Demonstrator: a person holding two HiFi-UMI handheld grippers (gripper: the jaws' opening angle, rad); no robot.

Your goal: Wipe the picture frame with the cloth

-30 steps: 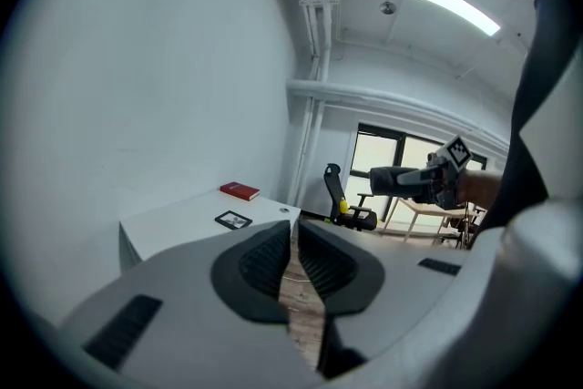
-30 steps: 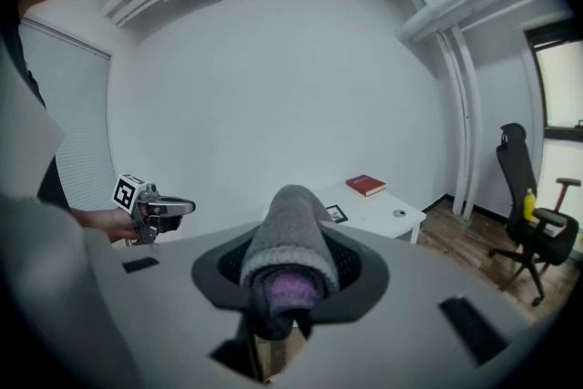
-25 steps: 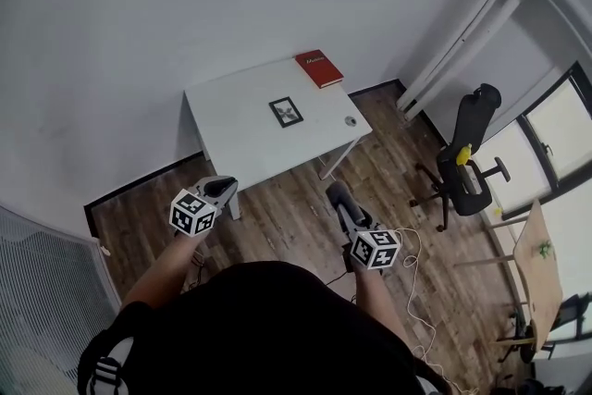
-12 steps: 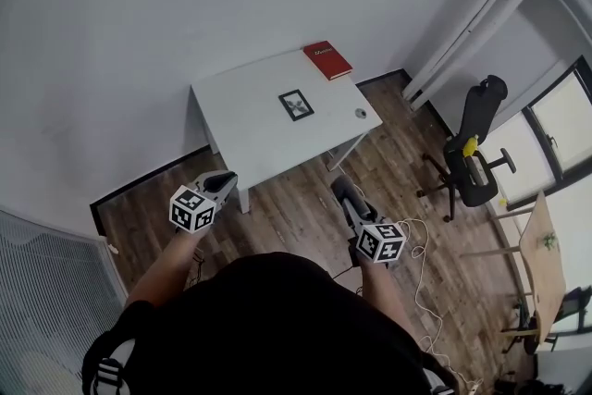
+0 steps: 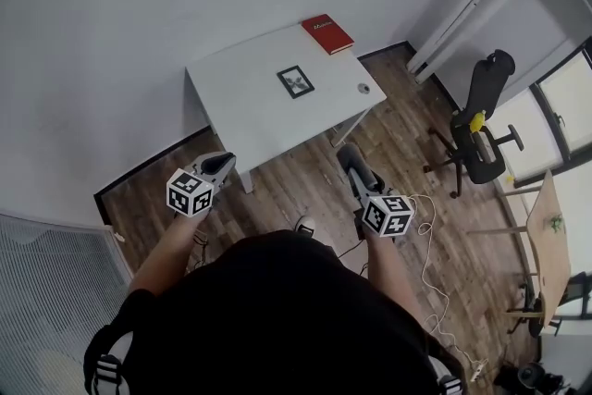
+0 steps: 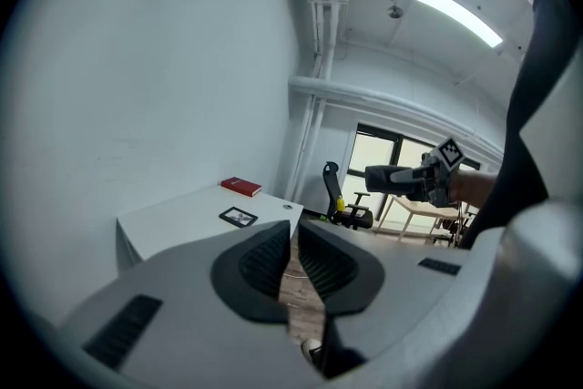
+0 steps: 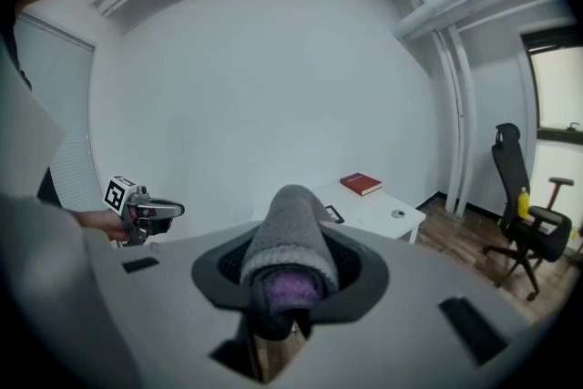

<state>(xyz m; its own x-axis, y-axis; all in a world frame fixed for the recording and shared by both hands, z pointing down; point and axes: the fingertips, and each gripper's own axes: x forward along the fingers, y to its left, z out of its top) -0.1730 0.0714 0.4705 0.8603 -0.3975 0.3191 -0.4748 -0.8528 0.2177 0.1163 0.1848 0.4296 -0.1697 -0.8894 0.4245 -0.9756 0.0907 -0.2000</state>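
Note:
A small black picture frame (image 5: 295,81) lies flat on the white table (image 5: 240,111), which stands against the wall ahead of me; it also shows in the left gripper view as the frame (image 6: 238,217). My left gripper (image 5: 222,164) is shut and empty, held over the floor short of the table's near left corner. My right gripper (image 5: 350,156) is shut on a rolled grey cloth (image 7: 290,241) with a purple inside, also over the floor, short of the table's near edge. Both grippers are well away from the frame.
A red book (image 5: 326,33) lies at the table's far corner and a small round object (image 5: 363,89) near its right edge. A black office chair (image 5: 481,120) stands to the right, a white cable (image 5: 427,245) trails over the wood floor, and a wooden table (image 5: 546,245) is at far right.
Both grippers have moved a little toward the table, the right one more so. Their jaws have not changed.

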